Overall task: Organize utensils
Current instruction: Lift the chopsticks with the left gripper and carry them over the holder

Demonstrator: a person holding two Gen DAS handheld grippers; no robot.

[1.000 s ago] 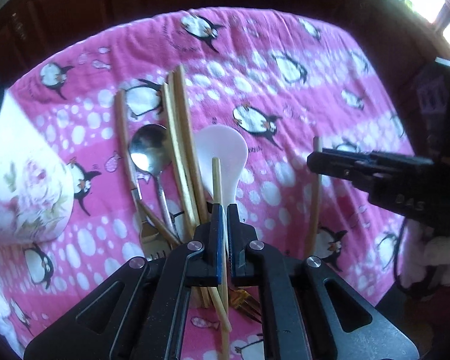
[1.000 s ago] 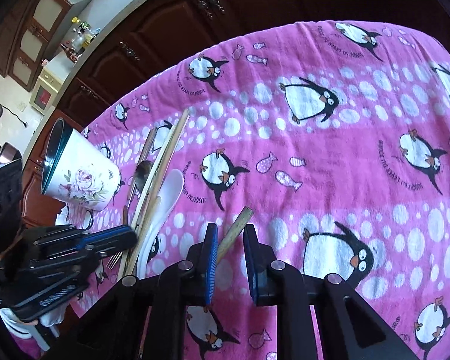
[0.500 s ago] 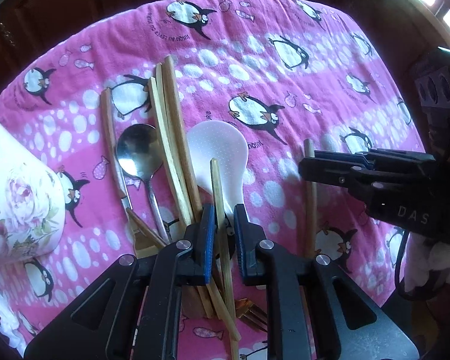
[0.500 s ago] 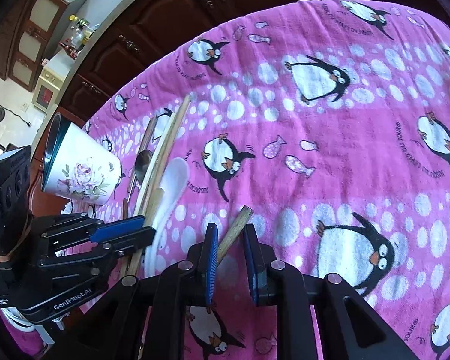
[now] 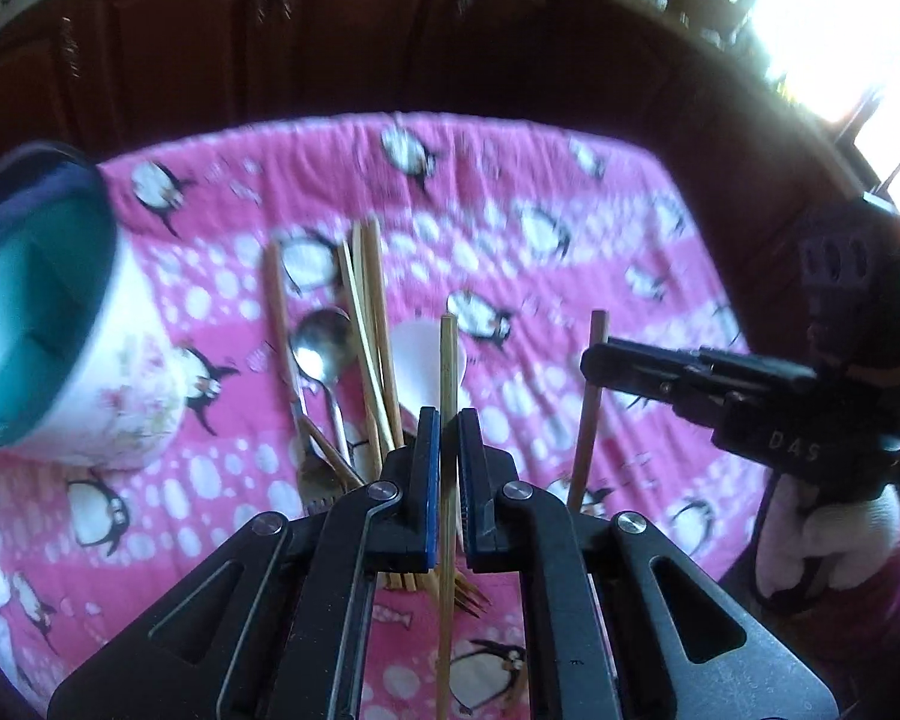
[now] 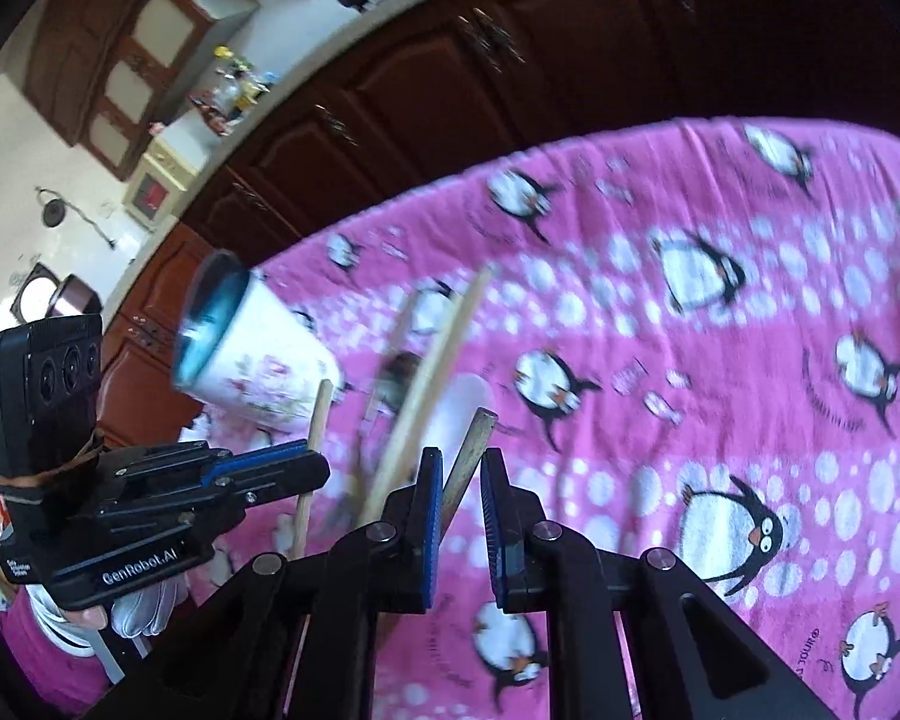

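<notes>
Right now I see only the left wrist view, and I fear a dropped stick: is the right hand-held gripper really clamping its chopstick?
Observer: Yes. The right wrist view shows the right chopstick wedged aslant between the pads of the right hand-held gripper.
Operator: And mine, seen from outside?
Observer: The left chopstick sticks out above and below the shut fingers of the left hand-held gripper.

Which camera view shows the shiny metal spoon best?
The left wrist view: the shiny metal spoon lies with its whole bowl visible, among wooden chopsticks. The right wrist view shows only a dark blur behind a chopstick.
</notes>
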